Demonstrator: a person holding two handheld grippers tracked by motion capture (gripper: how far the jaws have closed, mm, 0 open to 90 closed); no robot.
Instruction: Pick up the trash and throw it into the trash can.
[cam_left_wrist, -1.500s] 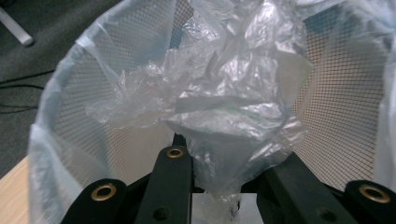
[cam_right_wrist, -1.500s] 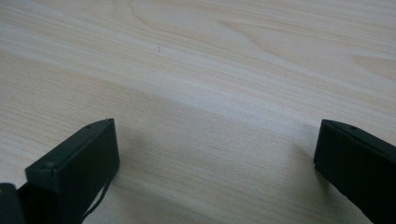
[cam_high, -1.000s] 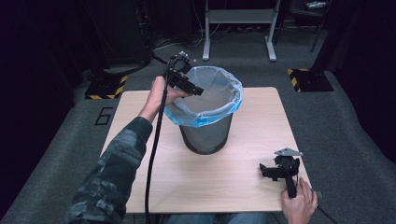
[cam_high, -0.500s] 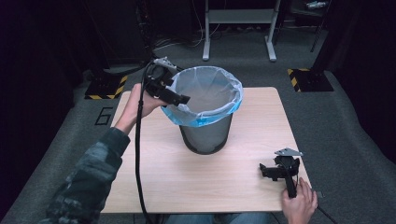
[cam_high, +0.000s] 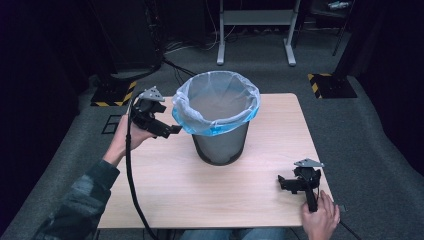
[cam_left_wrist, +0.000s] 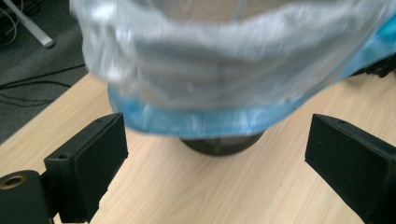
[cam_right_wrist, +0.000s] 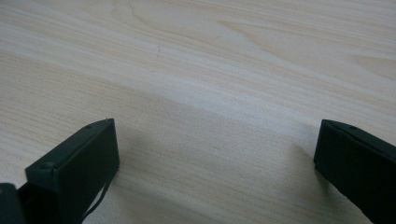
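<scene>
- Nearest the person, the right gripper (cam_high: 289, 183) is being rested on the near right part of the counter (cam_high: 165, 195), well apart from the bin; in the right gripper view its jaws are being held wide apart over bare wood, with nothing between them.
- Farther off, at the left, the left gripper (cam_high: 167, 131) is being held just beside the bin liner (cam_high: 200, 127); its jaws have just been opening and are being kept wide, with nothing gripped, the liner's blue hem (cam_left_wrist: 205, 123) lying ahead of them.
- Beyond, the mesh waste bin (cam_high: 220, 150) is being left upright at the middle of the counter, the liner folded over its rim.
- A risk is being judged: if the hem were nudged or snagged by a jaw, the liner could be pulled off the rim, or the light bin tipped.
</scene>
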